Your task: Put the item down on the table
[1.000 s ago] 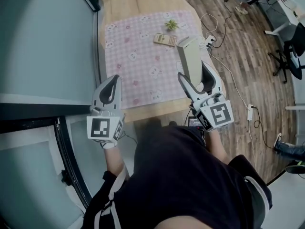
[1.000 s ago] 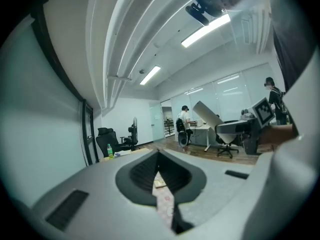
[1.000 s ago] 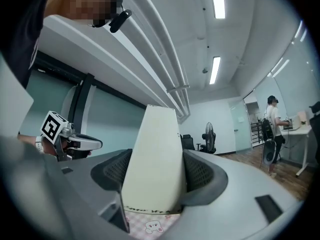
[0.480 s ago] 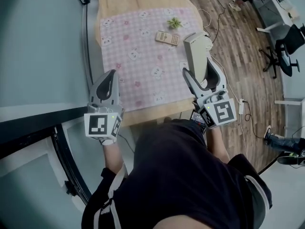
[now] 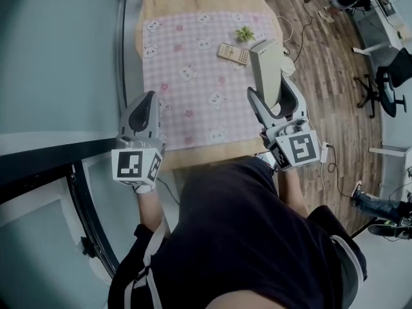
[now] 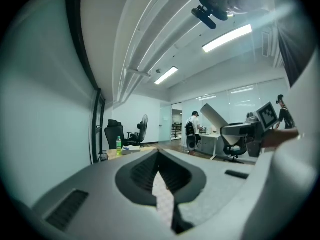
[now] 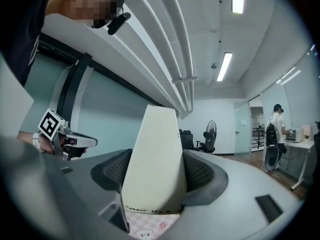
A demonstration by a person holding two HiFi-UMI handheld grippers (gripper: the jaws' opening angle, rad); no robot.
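A tall cream box (image 5: 266,62) stands upright between the jaws of my right gripper (image 5: 271,95), which is shut on its lower part. It hangs over the right edge of the pink checked cloth (image 5: 193,76) that covers the wooden table (image 5: 193,152). In the right gripper view the box (image 7: 155,159) fills the gap between the ribbed pads (image 7: 202,173). My left gripper (image 5: 148,102) is held over the table's near left corner, its jaws together and holding nothing. In the left gripper view the left gripper (image 6: 159,156) shows only a thin slit of cloth.
A beige calculator (image 5: 232,53) and a small green plant-like piece (image 5: 244,34) lie on the cloth ahead of the box. Cables and a white plug strip (image 5: 325,150) trail on the wood floor at right, near an office chair (image 5: 389,82). A glass wall with a dark frame (image 5: 64,159) runs along the left.
The right gripper and its box have drifted slightly right along the table's right edge. The left gripper has barely moved. Both grips are unchanged.
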